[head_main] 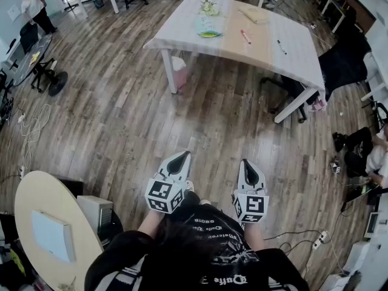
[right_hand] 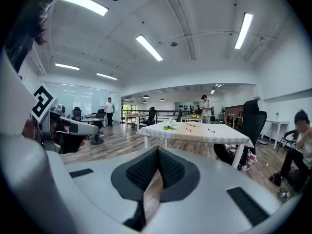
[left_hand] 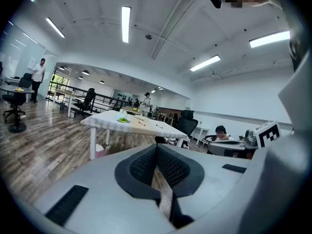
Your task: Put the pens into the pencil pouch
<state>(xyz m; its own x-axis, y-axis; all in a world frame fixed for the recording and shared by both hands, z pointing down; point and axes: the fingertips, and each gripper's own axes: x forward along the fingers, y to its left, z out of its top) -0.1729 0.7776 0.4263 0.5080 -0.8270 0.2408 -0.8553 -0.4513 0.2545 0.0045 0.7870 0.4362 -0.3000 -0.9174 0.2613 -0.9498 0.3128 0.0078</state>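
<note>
Pens [head_main: 245, 37] lie on the far table [head_main: 182, 38], well apart from the left gripper [head_main: 181, 157] and right gripper [head_main: 249, 164], jaws closed together, holding nothing

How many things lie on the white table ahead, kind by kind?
Pens: 2, a red pen and a black pen
Tan: 1, a flat tan item, possibly the pouch
Green: 1, a green-and-clear item
Pale: 1, a pale leafy-looking item
Total: 5; the last three are too small to identify for sure.
</note>
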